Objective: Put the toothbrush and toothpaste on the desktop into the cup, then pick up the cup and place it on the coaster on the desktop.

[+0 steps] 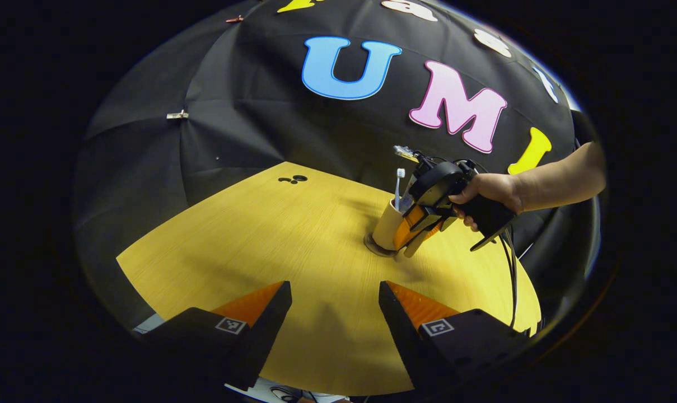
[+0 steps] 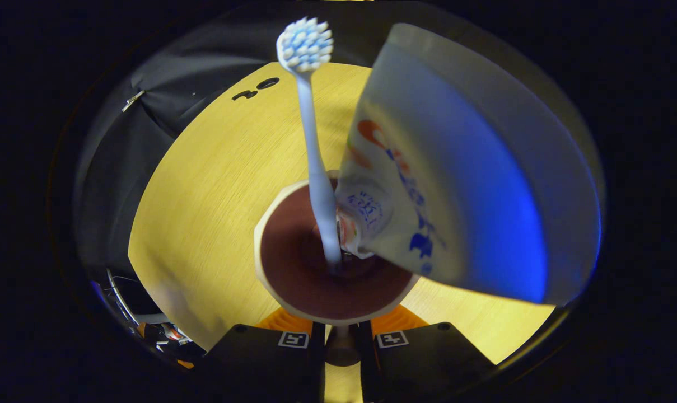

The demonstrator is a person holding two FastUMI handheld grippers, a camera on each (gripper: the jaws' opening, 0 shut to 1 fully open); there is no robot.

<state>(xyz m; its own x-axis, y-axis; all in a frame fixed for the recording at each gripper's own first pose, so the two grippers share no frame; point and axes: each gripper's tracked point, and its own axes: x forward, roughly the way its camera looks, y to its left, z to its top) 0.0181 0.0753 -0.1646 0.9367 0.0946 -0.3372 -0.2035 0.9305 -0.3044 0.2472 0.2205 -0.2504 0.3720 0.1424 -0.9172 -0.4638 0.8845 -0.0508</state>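
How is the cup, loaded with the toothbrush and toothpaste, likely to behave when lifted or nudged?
The cup is tall and narrow, so probably tippy. The toothbrush and toothpaste tube stick far above its rim, likely making it top-heavy. Its smooth wall may slip in the right gripper.

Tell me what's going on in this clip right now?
A person's hand holds the right gripper closed on the rim of a cup that has a toothbrush and toothpaste inside. The cup sits on the coaster on the table. The left gripper is open, holding nothing.
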